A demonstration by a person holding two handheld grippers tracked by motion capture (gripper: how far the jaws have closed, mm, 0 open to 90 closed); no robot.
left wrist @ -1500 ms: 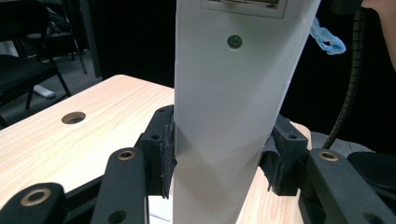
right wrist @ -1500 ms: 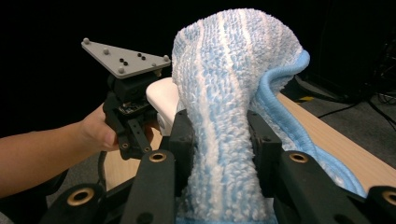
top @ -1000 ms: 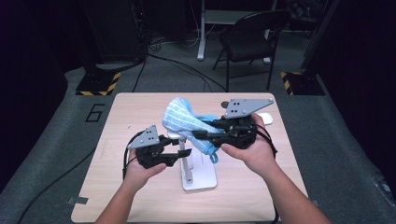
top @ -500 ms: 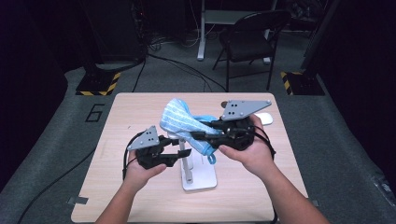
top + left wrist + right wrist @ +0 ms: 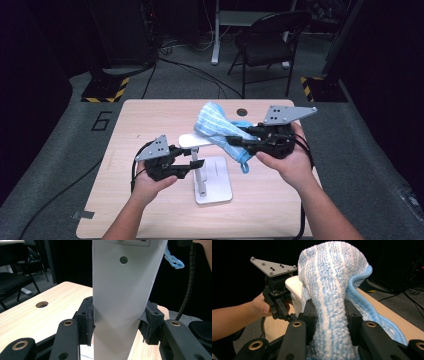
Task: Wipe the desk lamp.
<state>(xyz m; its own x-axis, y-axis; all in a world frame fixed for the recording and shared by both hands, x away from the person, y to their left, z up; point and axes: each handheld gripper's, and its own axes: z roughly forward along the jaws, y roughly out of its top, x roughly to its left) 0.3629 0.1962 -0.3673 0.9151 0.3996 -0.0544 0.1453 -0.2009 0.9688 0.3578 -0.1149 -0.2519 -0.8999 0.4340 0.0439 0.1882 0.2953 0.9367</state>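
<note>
Draping a soft towel over a steadied white stand

Looking down from the high view, the blue striped towel (image 5: 220, 131) hangs in the air above the middle of the table (image 5: 150, 115), pinched at its lower end by the right hand-held gripper (image 5: 239, 142), which reaches in from 3 o'clock. Its free end bulges up toward 11 o'clock over the flat top of the white stand (image 5: 207, 172). The left hand-held gripper (image 5: 192, 164) comes in from 9 o'clock and clamps the stand's post, about half closed.

Seen in the left gripper view, the stand's broad white face (image 5: 122, 302) sits squarely between both padded jaws, which press on its two edges. It looks rigid, smooth and light, so a firm squeeze low on the post should hold it upright.

Seen in the right gripper view, the towel (image 5: 332, 290) is bunched between nearly closed jaws, its terry pile compressed at the pinch. At 10 o'clock the other hand (image 5: 260, 306) holds the left hand-held gripper (image 5: 279, 311). The cloth is soft, limp and light; it will sag and slide wherever unsupported. I judge a hold near a hemmed edge steers it best.
</note>
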